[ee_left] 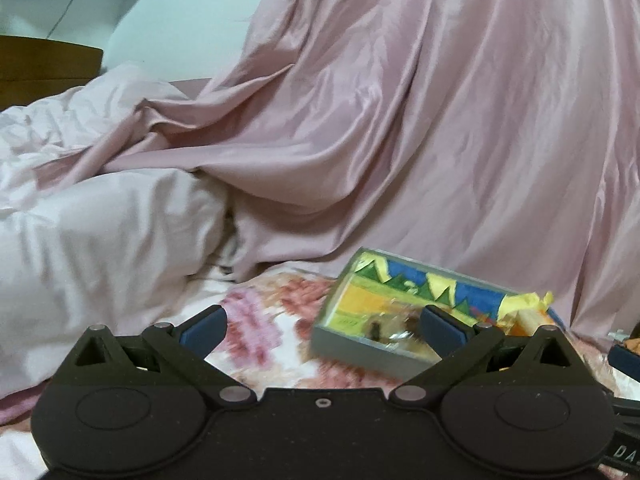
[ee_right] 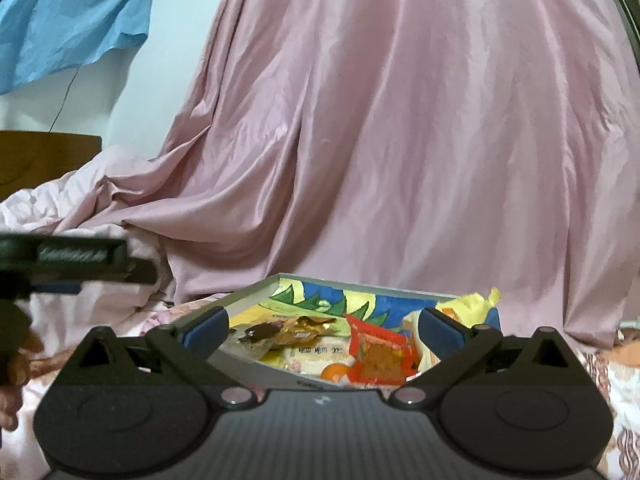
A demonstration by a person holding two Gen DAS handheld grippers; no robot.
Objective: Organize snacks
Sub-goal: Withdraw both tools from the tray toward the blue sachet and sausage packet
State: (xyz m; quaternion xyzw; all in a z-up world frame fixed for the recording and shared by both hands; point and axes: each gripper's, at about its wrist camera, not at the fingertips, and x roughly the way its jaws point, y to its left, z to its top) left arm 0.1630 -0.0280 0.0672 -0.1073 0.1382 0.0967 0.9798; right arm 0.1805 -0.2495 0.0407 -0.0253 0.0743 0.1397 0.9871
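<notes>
A bed covered in a floral sheet (ee_left: 272, 320) fills the foreground, with a shiny pink drape (ee_left: 420, 120) hanging behind it and a crumpled pale pink duvet (ee_left: 100, 220) bunched at the left. On the sheet sits a shallow cardboard box (ee_right: 256, 364) with a colourful printed lining, and the snacks lie inside it: a red packet (ee_right: 380, 352), a brown wrapped sweet (ee_right: 288, 330), a yellow wrapper (ee_right: 472, 304) at the far corner and something small and orange (ee_right: 336, 372) near the front wall.

The left gripper (ee_left: 322, 320) has its jaws spread wide and holds nothing; the box lies just to its right. The right gripper (ee_right: 322, 324) is likewise wide open and empty, pointing straight over the box's contents.

The soft mattress is the likely trouble: pressing down on a packet could tilt the light box and spill the snacks onto the sheet. Crinkly wrappers overlap, so a closing jaw may pinch two at once or slide off.
</notes>
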